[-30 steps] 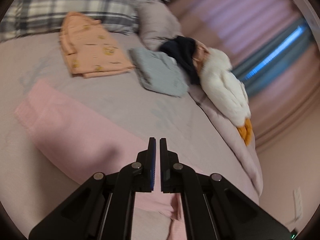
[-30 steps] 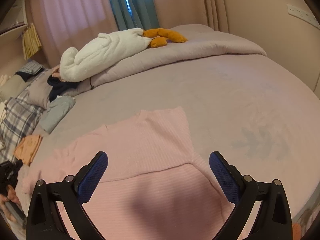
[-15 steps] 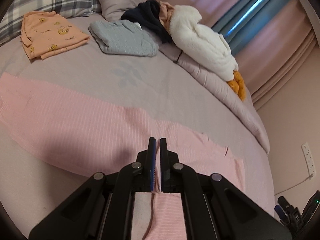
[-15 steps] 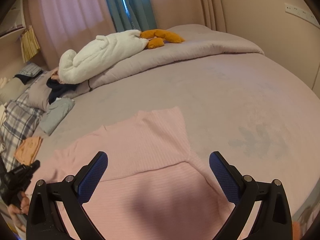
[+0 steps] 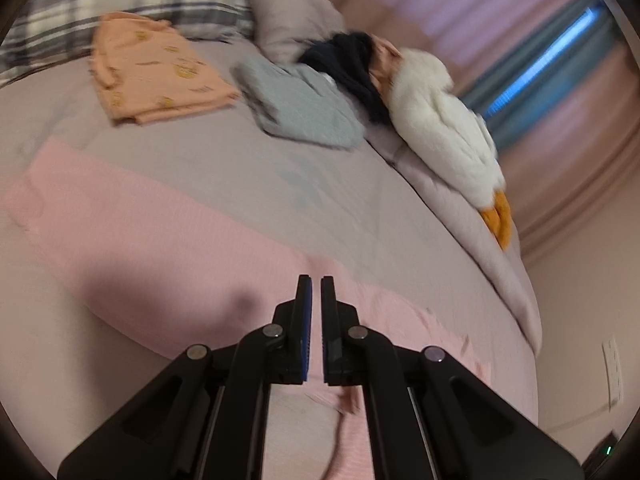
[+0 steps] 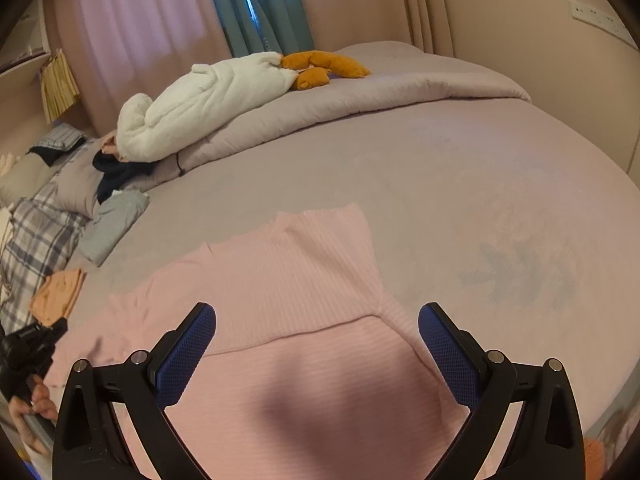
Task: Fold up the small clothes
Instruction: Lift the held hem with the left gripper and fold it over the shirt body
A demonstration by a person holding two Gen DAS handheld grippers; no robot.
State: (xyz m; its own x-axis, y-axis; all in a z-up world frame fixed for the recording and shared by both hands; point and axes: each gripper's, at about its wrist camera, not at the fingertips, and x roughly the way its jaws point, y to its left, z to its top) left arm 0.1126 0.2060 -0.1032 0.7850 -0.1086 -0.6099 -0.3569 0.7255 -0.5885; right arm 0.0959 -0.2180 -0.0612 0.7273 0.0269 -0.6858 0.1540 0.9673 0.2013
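Observation:
A pink ribbed top [image 6: 300, 264] lies spread on the mauve bed sheet [image 6: 460, 184], its lower part folded up over itself. My left gripper [image 5: 316, 280] hovers low over the top's [image 5: 160, 240] near edge. Its jaws are just opening, with only a thin slit between them, and a strip of pink cloth runs up into them from below. In the right wrist view the left gripper [image 6: 28, 348] shows at the far left, held by a hand [image 6: 28, 404]. My right gripper [image 6: 316, 312] stands wide open above the top's folded part, gripping nothing.
A folded orange garment [image 5: 152, 72] and a folded grey one [image 5: 304, 108] lie near the plaid pillow [image 5: 120, 0]. A dark garment [image 5: 352, 60] and a white plush goose [image 5: 440, 120] rest on the rolled duvet [image 6: 400, 88] by the curtains.
The left gripper swung over the pink top and back, and now shows higher at the left edge of the right wrist view. The right gripper and the top's lay stay the same.

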